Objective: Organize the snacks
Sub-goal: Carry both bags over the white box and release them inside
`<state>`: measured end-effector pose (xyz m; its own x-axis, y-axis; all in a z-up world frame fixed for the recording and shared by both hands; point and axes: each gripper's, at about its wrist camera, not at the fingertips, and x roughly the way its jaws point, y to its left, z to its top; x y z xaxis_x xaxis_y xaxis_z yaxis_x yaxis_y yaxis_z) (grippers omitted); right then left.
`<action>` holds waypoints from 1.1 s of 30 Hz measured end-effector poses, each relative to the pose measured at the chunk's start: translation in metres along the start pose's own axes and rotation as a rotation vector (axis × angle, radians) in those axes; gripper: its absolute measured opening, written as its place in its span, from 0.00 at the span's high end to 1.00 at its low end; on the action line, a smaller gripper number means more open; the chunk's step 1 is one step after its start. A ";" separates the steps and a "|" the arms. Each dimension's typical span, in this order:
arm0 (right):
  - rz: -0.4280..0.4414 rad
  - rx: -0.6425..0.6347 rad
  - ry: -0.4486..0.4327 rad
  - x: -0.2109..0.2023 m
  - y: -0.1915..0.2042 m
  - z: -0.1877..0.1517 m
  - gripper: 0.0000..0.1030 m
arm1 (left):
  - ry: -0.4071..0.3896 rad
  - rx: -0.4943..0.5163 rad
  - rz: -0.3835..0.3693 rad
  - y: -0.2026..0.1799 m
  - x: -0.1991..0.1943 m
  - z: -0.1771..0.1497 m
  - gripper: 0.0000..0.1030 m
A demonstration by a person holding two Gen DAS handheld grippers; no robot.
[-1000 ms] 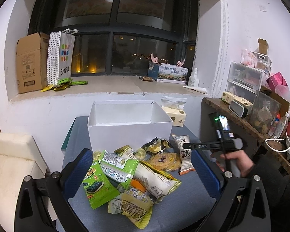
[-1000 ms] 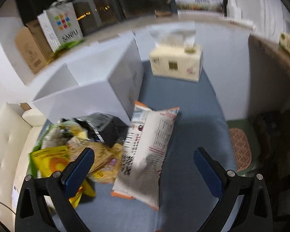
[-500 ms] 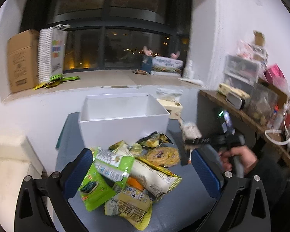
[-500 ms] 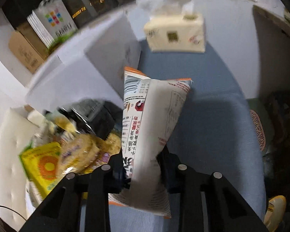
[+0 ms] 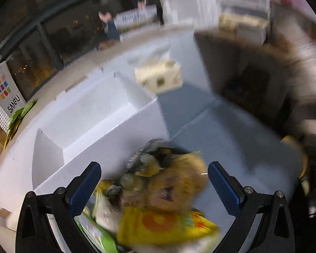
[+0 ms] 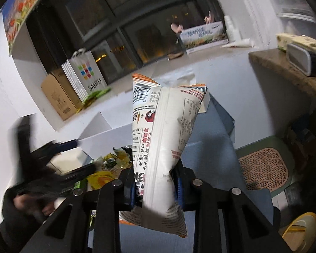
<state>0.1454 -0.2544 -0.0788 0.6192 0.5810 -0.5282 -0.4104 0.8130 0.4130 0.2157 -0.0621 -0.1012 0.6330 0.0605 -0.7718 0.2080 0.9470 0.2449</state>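
My right gripper (image 6: 155, 186) is shut on a white and orange snack bag (image 6: 164, 130) and holds it upright in the air, above the blue table. My left gripper (image 5: 155, 181) is open and empty, low over the pile of snack packets (image 5: 158, 191) on the table; it shows as a dark blur in the right wrist view (image 6: 52, 160). The open white box (image 5: 90, 124) stands just behind the pile, to the left. A yellow packet (image 5: 164, 225) lies nearest the left gripper. The left wrist view is blurred.
A tissue box (image 5: 158, 78) stands on the blue table (image 5: 231, 137) behind the white box. A wooden shelf (image 6: 288, 73) with appliances is at the right. A cardboard box (image 6: 59, 97) and a paper bag (image 6: 88, 78) stand on the windowsill. A green stool (image 6: 265, 168) is beside the table.
My right gripper lifted the white and orange bag off the table and tilted up. My left gripper moved down and closer over the snack pile, swinging right.
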 end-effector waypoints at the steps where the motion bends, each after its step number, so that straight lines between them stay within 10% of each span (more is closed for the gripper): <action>1: 0.010 0.001 -0.009 -0.007 0.000 -0.003 0.70 | 0.027 0.010 0.006 0.000 0.013 0.003 0.00; 7: 0.009 -0.045 -0.024 -0.015 0.007 -0.010 0.70 | 0.168 0.084 0.025 0.002 0.070 0.008 0.09; 9: 0.023 -0.037 -0.024 -0.016 0.007 -0.012 0.70 | 0.225 0.077 0.027 0.004 0.085 0.007 0.42; 13: 0.017 -0.045 -0.008 -0.011 0.008 -0.017 0.70 | 0.226 0.034 -0.023 0.006 0.084 0.001 0.56; 23: 0.029 -0.070 -0.006 -0.009 0.019 -0.019 0.70 | -0.218 -0.309 -0.216 0.045 -0.075 -0.074 0.60; 33: 0.078 -0.228 0.039 0.034 0.071 -0.005 0.70 | -0.468 -0.629 -0.178 0.117 -0.141 -0.125 0.61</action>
<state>0.1336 -0.1769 -0.0713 0.5552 0.6397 -0.5315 -0.5993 0.7508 0.2777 0.0574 0.0795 -0.0367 0.9059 -0.1147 -0.4077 -0.0355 0.9387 -0.3430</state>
